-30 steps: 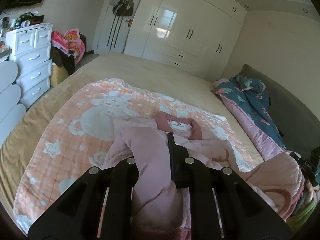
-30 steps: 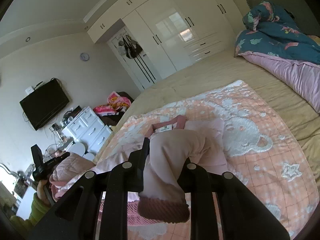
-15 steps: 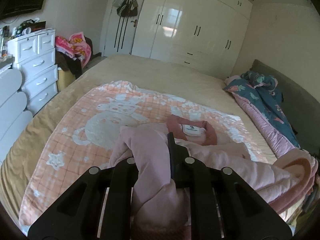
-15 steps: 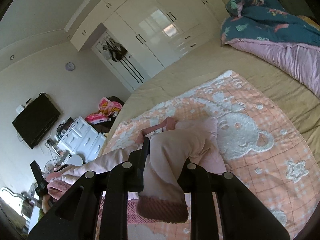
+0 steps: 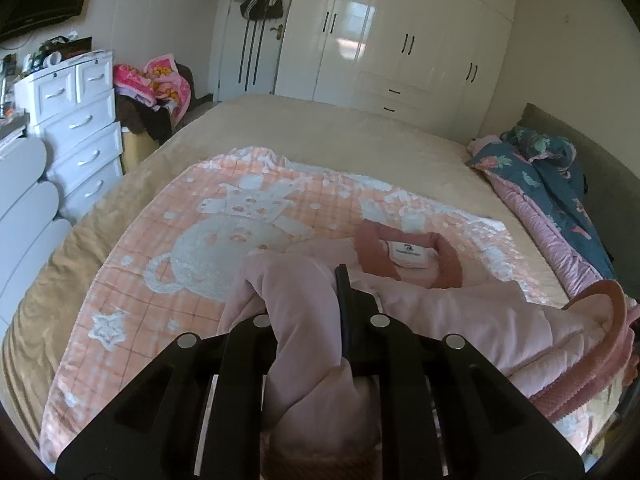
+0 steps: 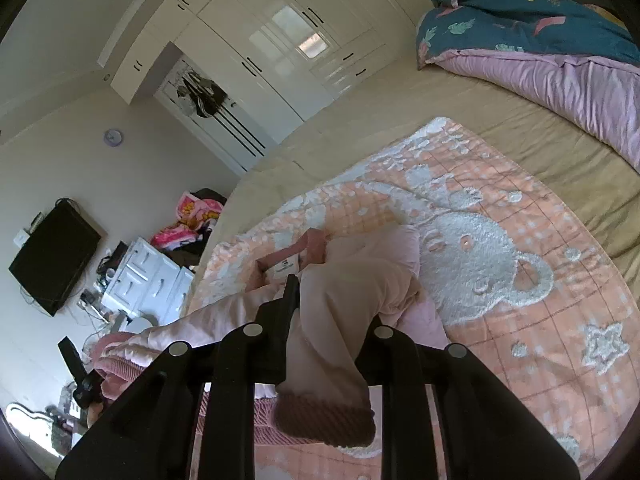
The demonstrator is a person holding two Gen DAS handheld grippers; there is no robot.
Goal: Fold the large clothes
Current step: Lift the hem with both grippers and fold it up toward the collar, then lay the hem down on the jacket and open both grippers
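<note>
A light pink sweatshirt (image 5: 460, 312) with a darker pink collar (image 5: 408, 248) and white neck label lies on an orange-and-white bear blanket (image 5: 224, 240) on the bed. My left gripper (image 5: 316, 300) is shut on a bunched sleeve of the sweatshirt (image 5: 296, 304), held above the blanket. My right gripper (image 6: 332, 312) is shut on the other sleeve (image 6: 340, 300); its ribbed dark pink cuff (image 6: 324, 420) hangs below the fingers. The collar also shows in the right wrist view (image 6: 304, 248). The sweatshirt's hem side bunches toward the bed's near edge (image 5: 600, 320).
A teal floral and pink quilt (image 5: 560, 200) lies heaped along the headboard side. A white drawer chest (image 5: 76, 120) and a pile of clothes (image 5: 160, 84) stand beside the bed. White wardrobes (image 5: 400, 32) line the far wall. A television (image 6: 52, 256) hangs on the wall.
Both grippers have moved forward over the bed with the sleeves still held. The collar now lies closer, and the sweatshirt body has drawn flatter across the blanket.
</note>
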